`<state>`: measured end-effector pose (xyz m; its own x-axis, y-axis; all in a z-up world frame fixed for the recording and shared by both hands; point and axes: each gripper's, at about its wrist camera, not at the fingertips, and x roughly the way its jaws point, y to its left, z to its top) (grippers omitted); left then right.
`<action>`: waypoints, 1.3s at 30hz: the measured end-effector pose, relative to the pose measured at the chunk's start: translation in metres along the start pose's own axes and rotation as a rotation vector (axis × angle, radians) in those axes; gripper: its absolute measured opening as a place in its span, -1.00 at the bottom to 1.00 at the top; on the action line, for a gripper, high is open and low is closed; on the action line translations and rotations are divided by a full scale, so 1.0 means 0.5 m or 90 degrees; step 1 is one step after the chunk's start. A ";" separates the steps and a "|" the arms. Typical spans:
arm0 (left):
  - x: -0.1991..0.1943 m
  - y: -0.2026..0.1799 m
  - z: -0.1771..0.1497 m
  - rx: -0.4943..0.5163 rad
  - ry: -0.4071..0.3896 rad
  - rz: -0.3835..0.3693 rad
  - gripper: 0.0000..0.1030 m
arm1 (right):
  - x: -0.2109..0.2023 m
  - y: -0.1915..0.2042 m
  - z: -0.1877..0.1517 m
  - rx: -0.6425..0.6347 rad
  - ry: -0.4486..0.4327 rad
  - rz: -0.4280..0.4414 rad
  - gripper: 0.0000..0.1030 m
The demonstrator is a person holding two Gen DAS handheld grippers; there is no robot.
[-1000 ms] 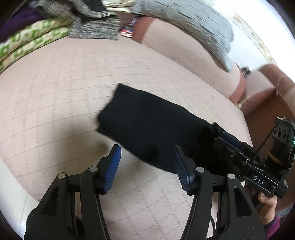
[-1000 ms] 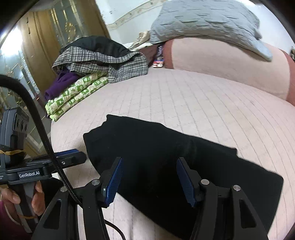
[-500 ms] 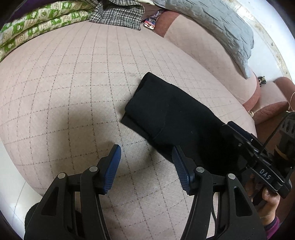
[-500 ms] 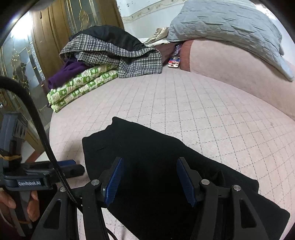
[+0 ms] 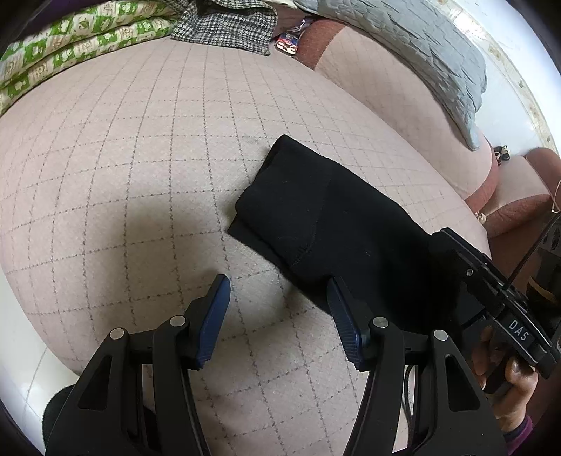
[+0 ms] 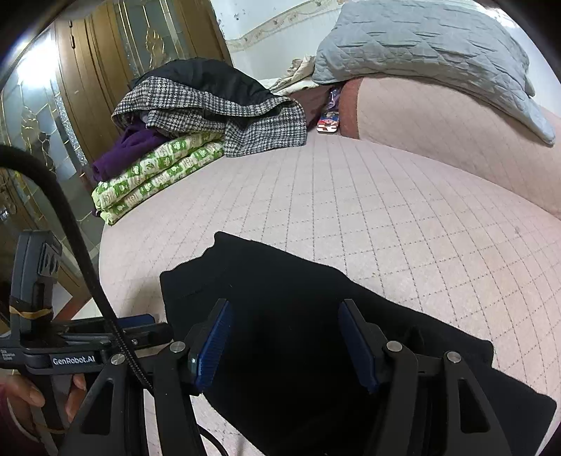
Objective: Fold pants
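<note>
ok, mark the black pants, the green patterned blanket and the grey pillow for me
black pants [image 5: 315, 210], left wrist view, top folded layer.
green patterned blanket [image 6: 157, 175], right wrist view, folded front edge.
grey pillow [image 6: 427, 45], right wrist view, quilted top face.

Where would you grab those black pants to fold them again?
Probably the narrow end of the pants, nearest the clothes pile. They lie flat as a long strip on the cushion, so pinching that end's corners from above lets it be carried back over the rest.

I see black pants [image 5: 329, 217] on a pink grid-lined cushion [image 5: 140, 175]; upper left, green-and-cream patterned cloth [image 5: 70, 45] beside black-and-white houndstooth fabric [image 5: 231, 24].
</note>
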<state>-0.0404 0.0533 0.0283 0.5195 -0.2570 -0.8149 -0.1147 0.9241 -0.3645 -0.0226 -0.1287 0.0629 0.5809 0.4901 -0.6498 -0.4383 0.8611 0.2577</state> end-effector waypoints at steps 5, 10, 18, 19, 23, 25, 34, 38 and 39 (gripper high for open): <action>0.009 0.002 0.007 -0.005 -0.003 -0.005 0.12 | 0.030 0.009 0.021 -0.030 0.014 0.005 0.20; 0.018 0.013 0.016 -0.017 -0.009 -0.023 0.12 | 0.091 0.014 0.056 -0.070 0.051 0.010 0.20; 0.033 0.011 0.023 -0.015 -0.029 -0.045 0.35 | 0.212 0.041 0.110 -0.151 0.138 0.045 0.30; 0.035 0.008 0.024 -0.010 -0.032 -0.046 0.39 | 0.231 0.046 0.114 -0.166 0.157 0.043 0.32; 0.045 0.005 0.033 0.000 -0.041 -0.056 0.38 | 0.269 0.043 0.118 -0.153 0.181 0.069 0.03; 0.048 0.014 0.040 -0.020 -0.046 -0.070 -0.03 | 0.270 0.052 0.115 -0.162 0.171 0.070 -0.18; -0.027 -0.030 0.045 0.050 -0.112 -0.138 -0.70 | 0.092 0.059 0.143 -0.108 0.032 0.080 -0.78; -0.106 -0.118 0.027 0.138 -0.163 -0.194 -0.70 | -0.059 0.038 0.144 -0.056 -0.058 0.079 -0.78; -0.125 -0.151 0.016 0.174 -0.174 -0.212 -0.70 | -0.088 0.030 0.138 -0.044 -0.074 0.075 -0.78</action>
<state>-0.0574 0.0021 0.1105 0.6973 -0.5000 -0.5136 0.3012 0.8546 -0.4230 -0.0072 -0.1281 0.1444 0.5957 0.6034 -0.5301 -0.5525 0.7869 0.2748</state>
